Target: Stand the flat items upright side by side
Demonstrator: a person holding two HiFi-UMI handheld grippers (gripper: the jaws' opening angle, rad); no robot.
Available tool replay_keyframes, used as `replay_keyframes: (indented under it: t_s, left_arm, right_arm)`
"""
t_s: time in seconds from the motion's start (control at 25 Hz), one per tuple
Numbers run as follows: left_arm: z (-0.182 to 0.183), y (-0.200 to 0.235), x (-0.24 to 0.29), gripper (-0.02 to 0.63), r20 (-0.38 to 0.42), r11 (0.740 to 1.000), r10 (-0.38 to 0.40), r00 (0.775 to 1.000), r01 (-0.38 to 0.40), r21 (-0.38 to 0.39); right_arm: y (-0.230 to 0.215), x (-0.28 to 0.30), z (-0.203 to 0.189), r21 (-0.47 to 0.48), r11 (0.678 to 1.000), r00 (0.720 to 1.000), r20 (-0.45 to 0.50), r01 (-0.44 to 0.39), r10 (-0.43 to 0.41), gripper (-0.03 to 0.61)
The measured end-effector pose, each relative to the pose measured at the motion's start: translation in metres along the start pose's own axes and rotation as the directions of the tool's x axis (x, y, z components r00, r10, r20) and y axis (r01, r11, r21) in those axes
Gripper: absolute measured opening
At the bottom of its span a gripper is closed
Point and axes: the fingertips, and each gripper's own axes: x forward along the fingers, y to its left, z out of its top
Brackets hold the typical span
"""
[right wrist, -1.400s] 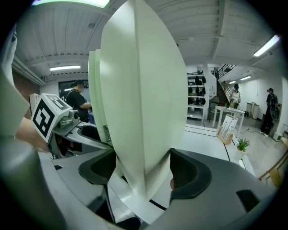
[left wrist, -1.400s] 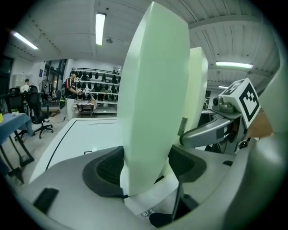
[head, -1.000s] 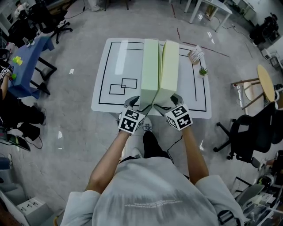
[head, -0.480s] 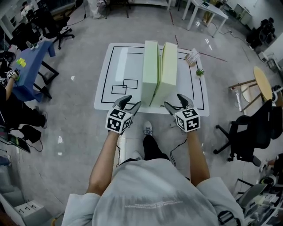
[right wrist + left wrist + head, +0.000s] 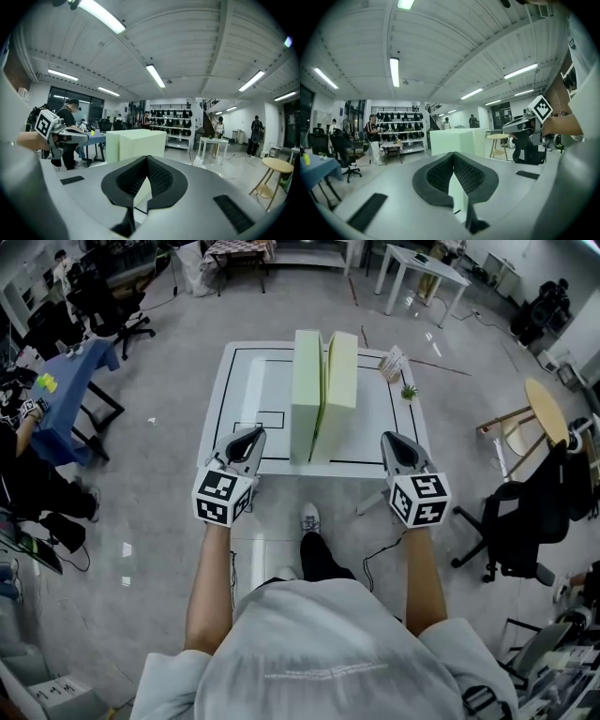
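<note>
Two pale green foam slabs stand upright side by side on the white table (image 5: 258,381), the left slab (image 5: 304,395) touching the right slab (image 5: 340,381). My left gripper (image 5: 255,434) hangs at the table's near edge, left of the slabs and apart from them, shut with nothing in it. My right gripper (image 5: 390,439) hangs to their right at the same edge, also shut and empty. In the left gripper view the shut gripper (image 5: 453,154) faces the slabs (image 5: 452,139). From the right gripper view, the closed gripper (image 5: 146,159) faces them (image 5: 136,142) from the other side.
A small potted plant (image 5: 409,391) and a card (image 5: 392,363) sit at the table's far right corner. Black lines mark small rectangles (image 5: 246,424) on the table's left. A round wooden stool (image 5: 548,413), office chairs (image 5: 520,521) and a blue table (image 5: 66,381) surround the table.
Both grippers let go of the slabs' near ends, drew back toward the person and apart, and their jaws closed. The slabs stay standing.
</note>
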Motion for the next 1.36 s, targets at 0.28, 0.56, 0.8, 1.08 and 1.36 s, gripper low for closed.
replay_keyframes:
  t_s: [0.28,0.56,0.8,1.08,1.36]
  left_arm:
    - [0.060,-0.012,-0.032,0.020,0.102,0.998,0.020,0.995,-0.026,0.053]
    - [0.073,-0.022,-0.041,0.020,0.081,0.999,0.022,0.996,-0.026,0.047]
    - [0.070,-0.034,-0.041,0.020,0.077,0.997,0.017,0.997,-0.023,0.069]
    - [0.060,-0.037,-0.031,0.021,0.074,0.999,0.003,0.997,-0.006,0.047]
    - [0.049,-0.028,-0.006,0.021,0.056,0.999,0.003,0.998,-0.006,0.047]
  right_arm:
    - [0.026,-0.036,0.059,-0.126,0.991,0.991,0.125,-0.035,0.051,0.028]
    - [0.035,-0.049,0.070,-0.148,0.988,0.989,0.134,-0.043,0.063,0.028]
    - [0.034,-0.052,0.059,-0.168,0.985,0.994,0.092,-0.043,0.059,0.028]
    - [0.030,-0.041,0.050,-0.189,0.980,0.996,0.058,-0.057,0.069,0.028]
    - [0.018,-0.018,0.040,-0.210,0.976,0.998,0.031,-0.054,0.062,0.028]
